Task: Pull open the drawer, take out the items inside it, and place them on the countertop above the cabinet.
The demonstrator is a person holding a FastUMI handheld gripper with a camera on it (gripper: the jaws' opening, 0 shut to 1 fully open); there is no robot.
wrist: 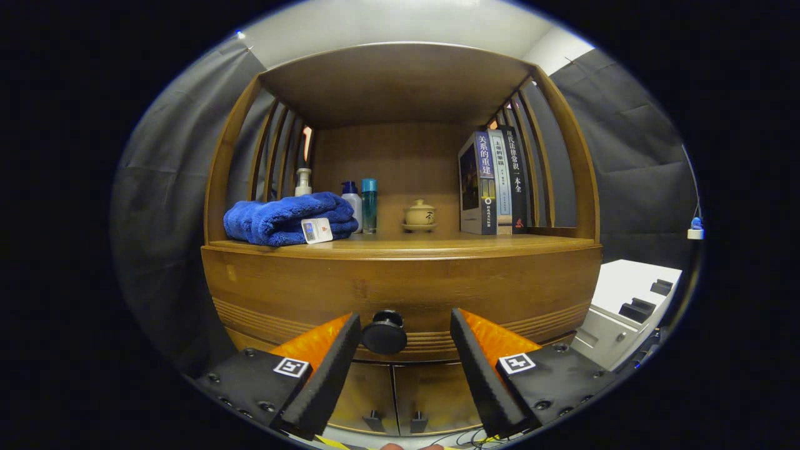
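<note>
Wooden cabinet drawer [400, 287] shut, round black knob [384, 333] between the spread fingers of the gripper [405, 334], left finger [340, 350] just beside it, right apart, blue towel [287, 219] on countertop [437, 245].

- Gripper [405, 350]: two wedge-shaped fingers [325, 375], each tapering to a narrow forward edge, with a matte, slightly foam-like inner face.
- Finger mounts: flat dark plates studded with round screw heads along their edges.
- Markings: one small square black-and-white fiducial tag [292, 367] on each mount, near the finger base.
</note>
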